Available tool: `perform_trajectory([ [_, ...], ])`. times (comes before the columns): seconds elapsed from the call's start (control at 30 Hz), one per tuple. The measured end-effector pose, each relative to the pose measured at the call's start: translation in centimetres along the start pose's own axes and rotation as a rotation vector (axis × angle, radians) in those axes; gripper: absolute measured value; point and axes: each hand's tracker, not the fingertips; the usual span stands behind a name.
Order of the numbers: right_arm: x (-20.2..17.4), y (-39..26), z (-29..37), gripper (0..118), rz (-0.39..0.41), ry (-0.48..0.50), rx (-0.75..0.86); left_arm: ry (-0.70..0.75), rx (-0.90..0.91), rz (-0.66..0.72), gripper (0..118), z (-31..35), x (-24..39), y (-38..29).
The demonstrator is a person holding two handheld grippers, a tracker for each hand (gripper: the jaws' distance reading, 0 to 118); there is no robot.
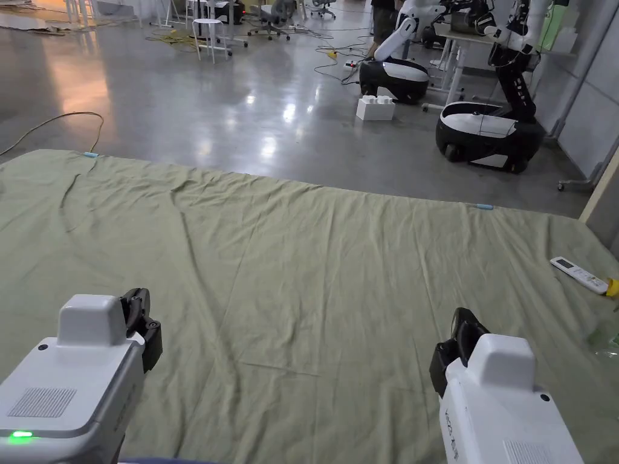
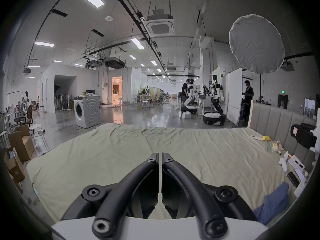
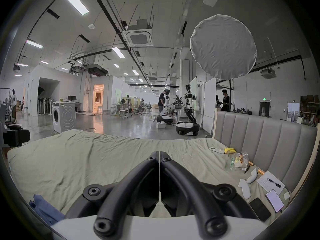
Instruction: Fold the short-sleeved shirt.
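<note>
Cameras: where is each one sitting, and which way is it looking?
Head view: on the person's head, looking down over the green sheet; left hand-held gripper and right hand-held gripper show.
Left gripper view: on the left hand-held gripper, facing across the bed; its closed jaws show.
Right gripper view: on the right hand-held gripper, facing the same way; closed jaws show.
Shared: both gripper views show the blue cloth and washing machine.

Blue shirt point(image 2: 272, 204) cut off by gripper body.
</note>
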Motion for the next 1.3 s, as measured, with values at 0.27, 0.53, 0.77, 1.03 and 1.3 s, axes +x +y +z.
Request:
perform_trajectory([
  [0.27, 0.3, -1.0, -0.6, 1, 0.040, 0.026, -0.052, -0.072, -0.343, 0.066, 3, -0.9, -5.8, -2.3],
  [0.53, 0.6, -2.8, -1.0, 1, 0.058, 0.045, -0.140, -0.237, -0.702, 0.250, 59, -2.1, -12.8, -7.8],
  [0.77, 0.0, -3.8, -1.0, 1, 0.069, 0.062, -0.183, -0.400, -0.870, 0.459, 78, -4.3, -16.6, -12.0],
  [1.03, -0.5, -4.4, -0.8, 1, 0.075, 0.079, -0.210, -0.561, -0.865, 0.822, 77, -6.4, -20.5, -16.7],
  [1.3, -0.9, -5.3, -0.8, 1, 0.055, 0.075, -0.246, -0.626, -0.936, 0.852, 23, -5.6, -16.8, -17.3],
])
